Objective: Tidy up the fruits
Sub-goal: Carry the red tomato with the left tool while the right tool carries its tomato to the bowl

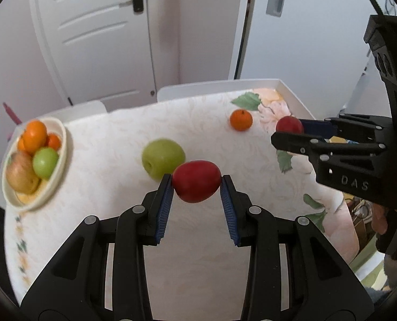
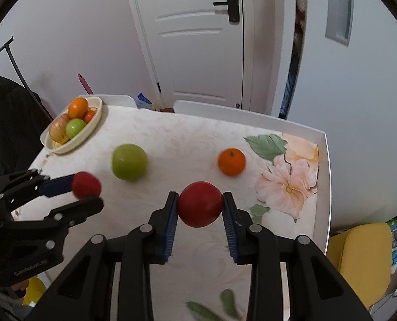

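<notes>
A red apple [image 1: 196, 181] is clamped in the left gripper [image 1: 195, 184], lifted off the table. A second red apple [image 2: 200, 204] is clamped in the right gripper [image 2: 200, 206]. A green apple [image 2: 129, 162] and an orange [image 2: 231, 161] lie on the cloth. The far-left bowl [image 2: 92, 128] holds oranges and apples.

A white panelled door [image 2: 195, 40] with a black lever handle [image 2: 229, 2] stands shut behind the counter [image 2: 187, 144], set in a pale, plain wall [image 2: 72, 40]. The counter wears a cream cloth printed with a large peach flower [image 2: 289, 182] and green leaves, inside a raised white rim. Right of the door a grey panel [image 2: 339, 8] hangs on the wall. Below the counter's right edge sits a yellow seat [image 2: 361, 262]. Left of the counter stands a thin black rack [image 2: 14, 58]. The light is soft and even.
</notes>
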The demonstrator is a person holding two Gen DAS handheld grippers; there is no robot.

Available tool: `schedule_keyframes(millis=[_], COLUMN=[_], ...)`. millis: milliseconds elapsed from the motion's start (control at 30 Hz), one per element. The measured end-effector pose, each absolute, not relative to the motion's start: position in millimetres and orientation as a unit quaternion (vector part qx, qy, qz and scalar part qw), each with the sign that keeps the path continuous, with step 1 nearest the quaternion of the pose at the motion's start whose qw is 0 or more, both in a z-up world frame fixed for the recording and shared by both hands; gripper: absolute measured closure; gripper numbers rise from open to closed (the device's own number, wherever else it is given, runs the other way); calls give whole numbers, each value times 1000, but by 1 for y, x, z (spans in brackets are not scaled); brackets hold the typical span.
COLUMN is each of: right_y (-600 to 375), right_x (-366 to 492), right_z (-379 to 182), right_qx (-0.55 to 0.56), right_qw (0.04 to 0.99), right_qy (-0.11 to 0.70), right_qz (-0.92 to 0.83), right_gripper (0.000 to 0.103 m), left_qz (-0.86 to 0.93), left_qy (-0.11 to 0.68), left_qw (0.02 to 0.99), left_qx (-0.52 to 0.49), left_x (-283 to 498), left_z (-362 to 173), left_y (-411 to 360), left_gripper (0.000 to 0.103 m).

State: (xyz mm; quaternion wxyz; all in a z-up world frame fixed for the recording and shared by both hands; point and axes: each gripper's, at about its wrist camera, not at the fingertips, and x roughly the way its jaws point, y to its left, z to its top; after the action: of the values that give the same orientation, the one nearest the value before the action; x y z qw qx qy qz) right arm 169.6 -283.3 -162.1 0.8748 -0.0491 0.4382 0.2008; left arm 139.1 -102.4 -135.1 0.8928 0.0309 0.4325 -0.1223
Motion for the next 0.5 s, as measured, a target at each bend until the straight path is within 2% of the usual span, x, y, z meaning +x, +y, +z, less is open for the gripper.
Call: schedule_keyframes(millis=[500], right_y=[-213], right_x=[150], right_z=[-119], right_qx=[-20], right_qw=[887], right_qy=[431], right_qz=[167], right_gripper=[73], left_qz=[-151], left_qy=[411], left_qw=[898], left_qx=[36], left_x=[141], left_z=[-102], left_y=[-22], left_gripper=[63])
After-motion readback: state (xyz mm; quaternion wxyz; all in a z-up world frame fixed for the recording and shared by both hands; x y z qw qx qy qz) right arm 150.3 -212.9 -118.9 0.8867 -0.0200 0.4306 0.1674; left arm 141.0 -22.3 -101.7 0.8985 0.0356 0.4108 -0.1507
